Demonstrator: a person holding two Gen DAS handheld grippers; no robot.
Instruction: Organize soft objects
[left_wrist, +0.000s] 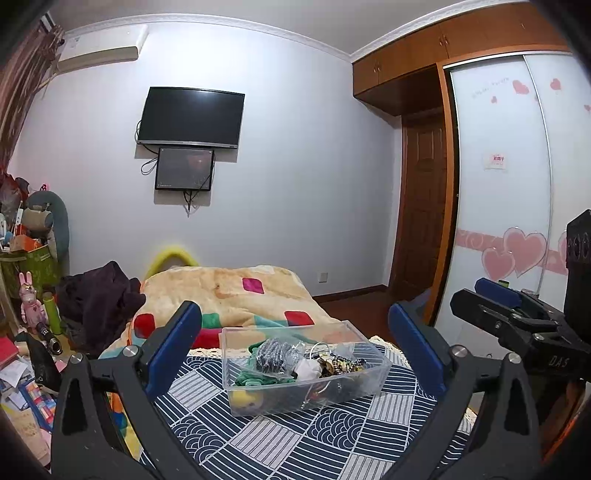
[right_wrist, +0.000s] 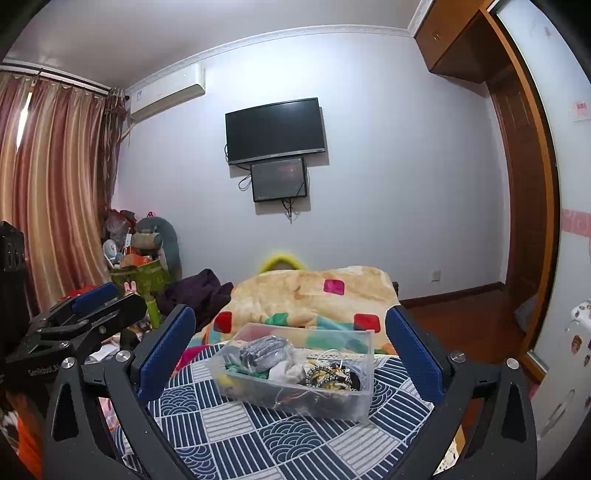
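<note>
With both the left gripper (left_wrist: 295, 350) and right gripper (right_wrist: 291, 354) held jaws wide apart and empty, the clear bin (left_wrist: 258, 397) of soft items at twelve o'clock could skid on the patterned cloth (left_wrist: 280, 439) if nudged.

Clear bin (left_wrist: 380, 363) on patterned bedspread (left_wrist: 280, 439)

You had even, slightly dim indoor light with soft shadows under the television (left_wrist: 191, 117). Around it, fisheye distortion bowed the walls, and black vignetting filled the corners. Its screen showed faint glare; the yellow object (left_wrist: 170, 256) below looked blurred.
</note>
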